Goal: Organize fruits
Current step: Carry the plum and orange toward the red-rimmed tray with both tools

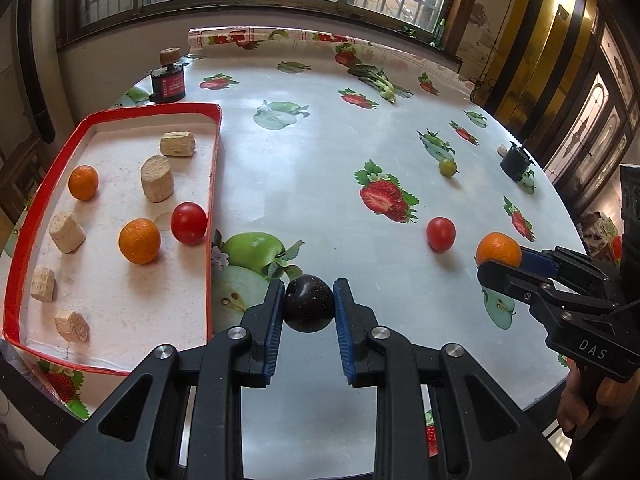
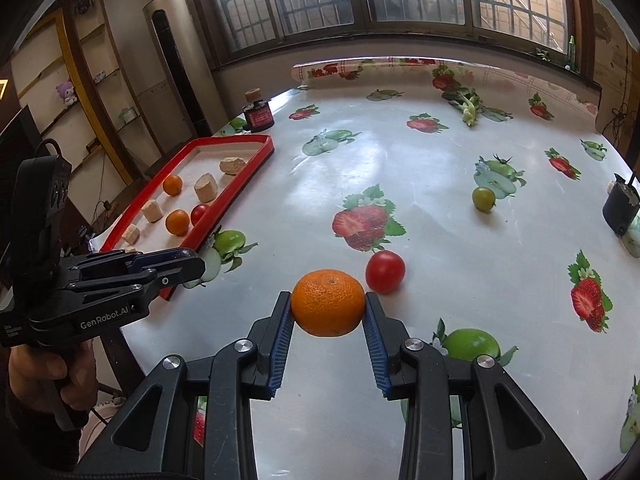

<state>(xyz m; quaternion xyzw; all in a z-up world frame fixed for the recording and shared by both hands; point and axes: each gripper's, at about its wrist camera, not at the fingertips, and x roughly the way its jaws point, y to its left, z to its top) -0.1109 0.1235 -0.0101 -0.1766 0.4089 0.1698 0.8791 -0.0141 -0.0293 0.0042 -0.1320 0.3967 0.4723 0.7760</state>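
Observation:
My left gripper (image 1: 308, 306) is shut on a dark purple plum (image 1: 308, 303), held above the table just right of the red-rimmed tray (image 1: 214, 184). The tray holds two oranges (image 1: 139, 241), a red tomato (image 1: 189, 223) and several beige foam blocks (image 1: 157, 178). My right gripper (image 2: 327, 308) is shut on an orange (image 2: 327, 302); the left wrist view shows it at the right (image 1: 499, 249). On the table lie a loose red tomato (image 2: 385, 271) beside that orange and a green tomato (image 2: 483, 198) farther back.
The round table wears a fruit-print cloth (image 1: 320, 152). A dark jar with a cork lid (image 1: 168, 80) stands behind the tray. A small black cup (image 1: 516, 162) sits at the right edge, leafy greens (image 1: 380, 80) at the back. Windows lie beyond.

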